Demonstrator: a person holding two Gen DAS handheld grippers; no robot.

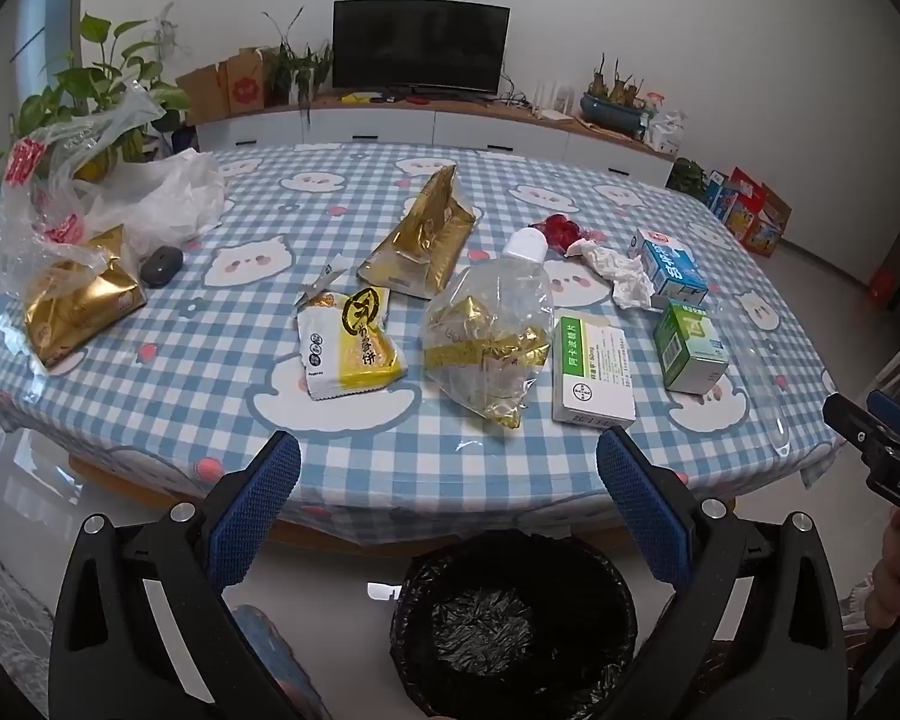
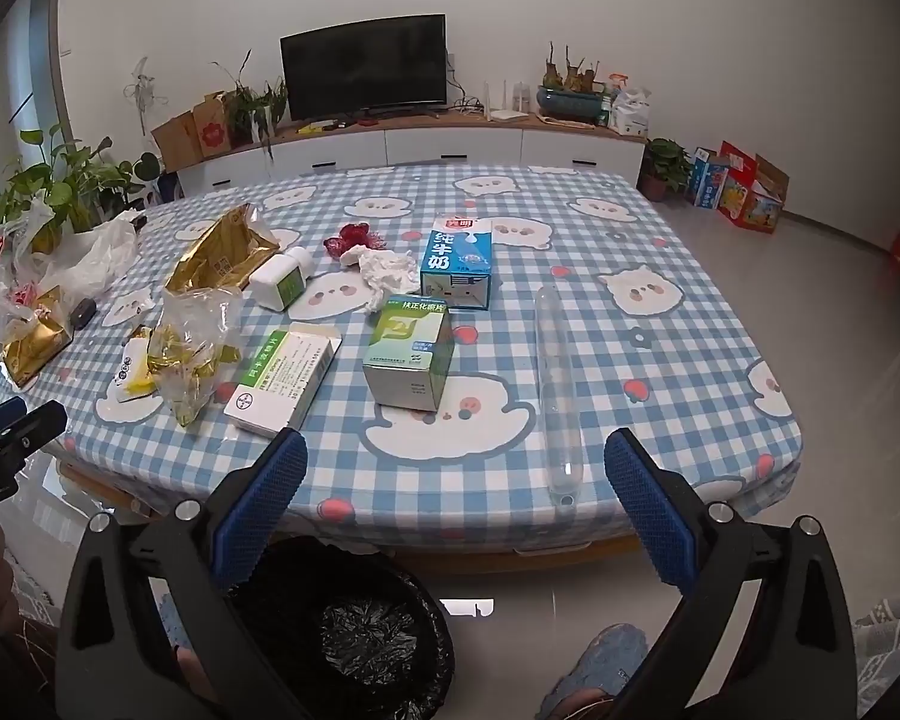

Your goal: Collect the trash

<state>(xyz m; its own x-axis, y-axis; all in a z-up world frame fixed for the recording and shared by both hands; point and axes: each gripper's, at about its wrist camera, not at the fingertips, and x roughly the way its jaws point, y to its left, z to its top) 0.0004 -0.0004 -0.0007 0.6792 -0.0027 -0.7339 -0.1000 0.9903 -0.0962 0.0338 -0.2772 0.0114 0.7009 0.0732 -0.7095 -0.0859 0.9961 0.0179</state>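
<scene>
Trash lies spread over a blue checked tablecloth [image 1: 390, 468]: a yellow snack packet [image 1: 351, 345], a clear bag with gold foil [image 1: 489, 339], gold bags [image 1: 429, 234], a white medicine box [image 1: 594, 369], a green box [image 2: 408, 351], a blue milk carton [image 2: 457, 261], a white bottle [image 2: 282, 279], crumpled tissue [image 2: 384, 270], red wrapper [image 2: 351, 237] and a clear plastic tube [image 2: 557, 384]. A black-lined bin [image 1: 513, 624] stands on the floor at the near edge. My left gripper [image 1: 447, 474] hangs open above the bin, holding nothing. My right gripper [image 2: 456, 480] is open too, before the near edge.
Plastic bags [image 1: 90, 204] and a dark mouse [image 1: 161, 265] sit at the table's left end beside a potted plant [image 1: 99, 90]. A TV [image 1: 420, 45] on a white cabinet stands behind. Boxes [image 2: 741, 186] line the right wall. A slippered foot [image 2: 609, 663] is near the bin.
</scene>
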